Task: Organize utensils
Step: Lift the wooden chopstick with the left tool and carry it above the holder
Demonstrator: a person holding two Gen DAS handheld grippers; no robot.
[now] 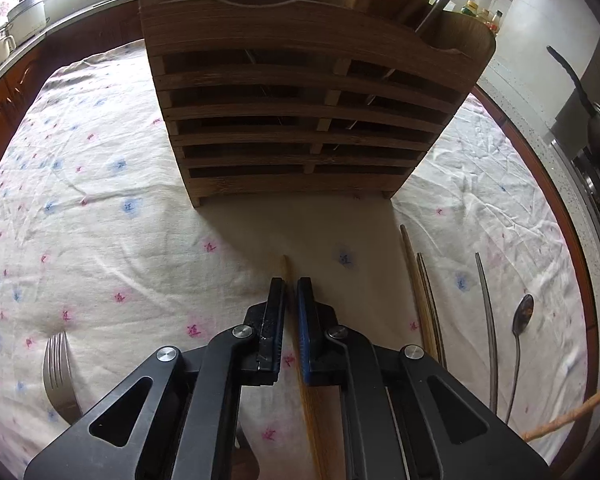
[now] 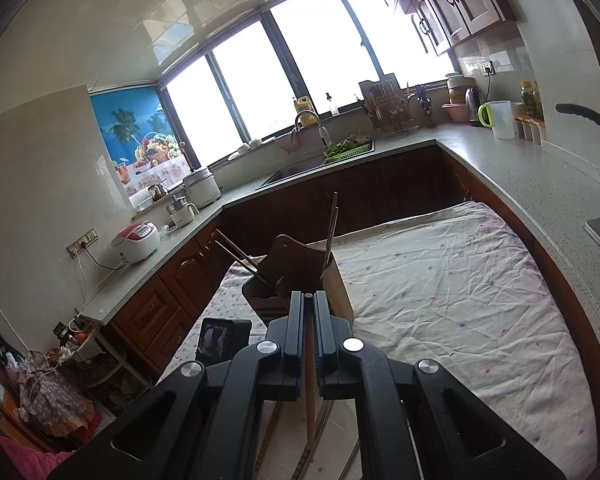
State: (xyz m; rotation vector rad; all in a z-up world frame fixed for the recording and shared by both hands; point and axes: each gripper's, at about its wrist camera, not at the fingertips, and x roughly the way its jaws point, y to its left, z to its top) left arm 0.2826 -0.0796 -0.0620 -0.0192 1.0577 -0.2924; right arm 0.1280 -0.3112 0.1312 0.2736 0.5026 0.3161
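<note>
— While the left gripper (image 1: 292, 292) sits low over the pale floral tablecloth (image 1: 112, 208), what is between its black fingers (image 1: 277, 312)?

— A light wooden chopstick (image 1: 286, 268), clamped between the narrowed jaws. Its tip pokes out ahead of them, pointing toward the slatted wooden utensil holder (image 1: 296, 116), which stands upright on the cloth just beyond.

— And the loose cutlery?

— To that gripper's right, a pair of darker wooden chopsticks (image 1: 420, 292) lies lengthwise on the cloth, then a slim metal handle (image 1: 488, 320) whose head is out of view, then a dark long-handled spoon (image 1: 520, 320). On the far left lies a steel fork (image 1: 58, 368), tines toward the holder. All are apart from the holder.

— Is anything already in the holder?

— A few sticks lean out of its right-hand compartment (image 1: 440, 0).

— What about the right gripper (image 2: 309, 300)?

— Raised higher, it faces the holder (image 2: 300, 272) across the cloth (image 2: 460, 280). Its jaws are drawn close on a thin wooden stick (image 2: 309, 384) running straight between the pads, its end flush with the fingertips.

— Behind all that?

— A grey kitchen counter (image 2: 500, 160) wrapping round, with a sink tap (image 2: 308, 120) under the bright window (image 2: 320, 48).
</note>
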